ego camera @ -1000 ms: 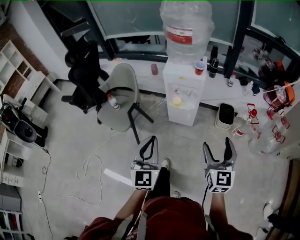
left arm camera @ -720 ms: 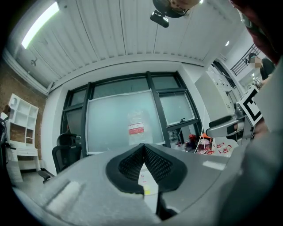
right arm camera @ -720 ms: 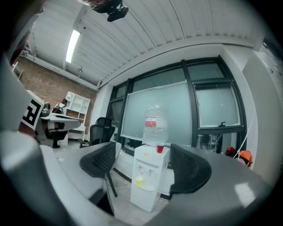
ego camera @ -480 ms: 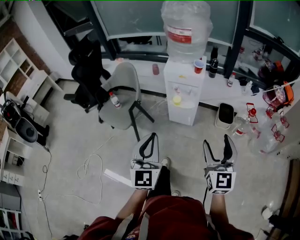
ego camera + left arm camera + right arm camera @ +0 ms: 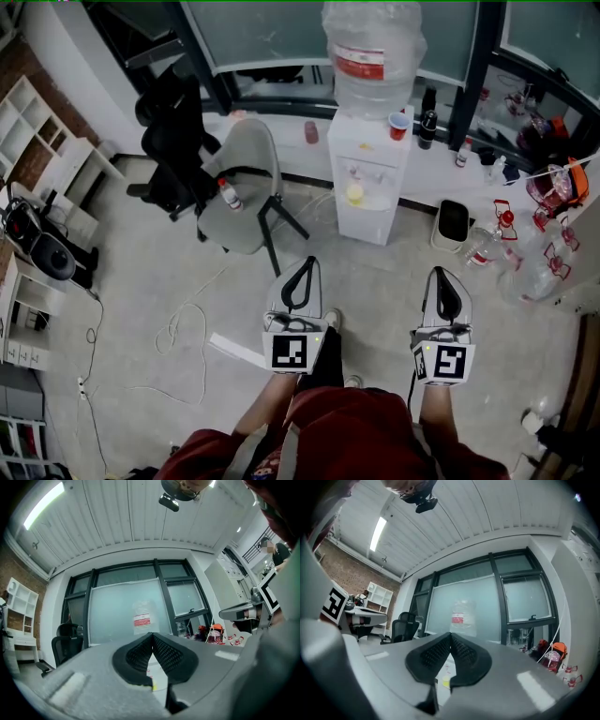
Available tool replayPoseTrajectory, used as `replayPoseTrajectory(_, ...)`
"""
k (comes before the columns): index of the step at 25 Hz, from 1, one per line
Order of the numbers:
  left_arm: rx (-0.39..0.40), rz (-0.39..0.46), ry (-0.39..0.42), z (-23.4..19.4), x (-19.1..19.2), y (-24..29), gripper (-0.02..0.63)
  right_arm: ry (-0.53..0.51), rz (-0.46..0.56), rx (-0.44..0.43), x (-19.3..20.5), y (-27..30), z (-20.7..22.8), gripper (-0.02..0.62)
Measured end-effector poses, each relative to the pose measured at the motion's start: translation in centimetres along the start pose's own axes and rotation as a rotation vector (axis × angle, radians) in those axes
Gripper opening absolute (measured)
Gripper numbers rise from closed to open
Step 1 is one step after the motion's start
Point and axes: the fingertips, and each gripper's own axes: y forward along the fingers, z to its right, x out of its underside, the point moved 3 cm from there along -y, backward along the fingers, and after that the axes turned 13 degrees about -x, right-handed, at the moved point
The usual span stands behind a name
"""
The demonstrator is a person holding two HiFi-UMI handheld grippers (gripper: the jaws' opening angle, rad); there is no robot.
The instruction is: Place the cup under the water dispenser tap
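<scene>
Atop the dispenser (image 5: pixel 368 157), the red cup (image 5: pixel 398 125) looks light and thin-walled: pinch mid-wall gently; left gripper (image 5: pixel 305 266) clenched empty, right gripper (image 5: pixel 442 277) just clenched empty.

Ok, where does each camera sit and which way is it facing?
Head view: on the person's head, looking steeply down at floor, grey chair and dispenser; shows both forearms, left claw and right claw.
Left claw view: on the left claw, facing roughly level past its shut jaws to the window; right claw at right edge.
Right claw view: on the right claw, facing the same window past jaws that just closed on nothing; left claw's cube at left edge.
Shared: all three show the dispenser's bottle.
</scene>
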Motion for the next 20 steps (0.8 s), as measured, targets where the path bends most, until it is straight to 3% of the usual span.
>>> replayPoseTrajectory(20,0.015,0.044,0.013,-0.6,-1.7,-2.6,0.0,-0.055,-0.03,-0.055,-1.2,-0.4,-2.0,0.0)
